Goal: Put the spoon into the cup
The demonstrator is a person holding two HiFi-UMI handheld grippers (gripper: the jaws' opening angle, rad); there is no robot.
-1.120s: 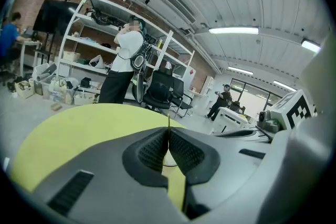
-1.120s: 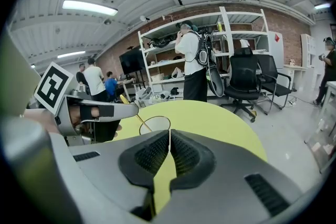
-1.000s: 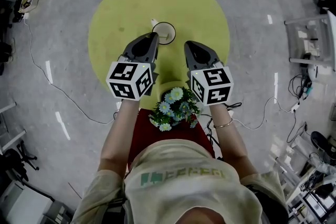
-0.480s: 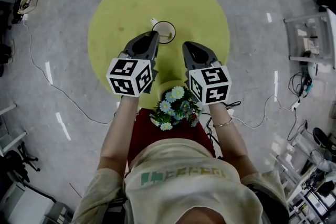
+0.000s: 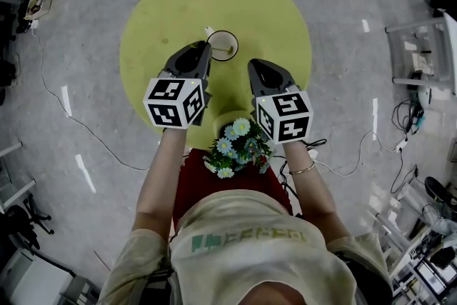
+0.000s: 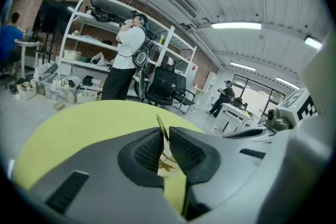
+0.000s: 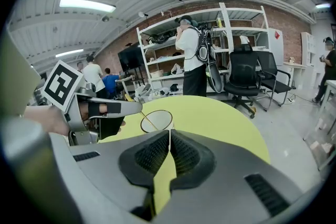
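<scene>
A clear cup with a dark rim (image 5: 223, 45) stands near the middle of the round yellow table (image 5: 178, 11). My left gripper (image 5: 207, 46) sits at the cup's left rim, shut on the thin golden spoon (image 6: 160, 124). In the right gripper view the spoon (image 7: 148, 121) slants from the left gripper's tips (image 7: 137, 107) down into the cup (image 7: 156, 120). My right gripper (image 5: 251, 62) hovers to the right of the cup and a little nearer to me. Its jaws (image 7: 169, 134) are shut with nothing between them.
A bunch of blue and white flowers (image 5: 239, 143) lies over a red cloth at the table's near edge. Beyond the table are white shelves (image 7: 210, 44), black office chairs (image 7: 247, 78) and several people. Cables run across the grey floor (image 5: 78, 118).
My left gripper has shifted slightly left and away from me, staying at the cup's rim with the spoon. The right gripper has barely moved.
</scene>
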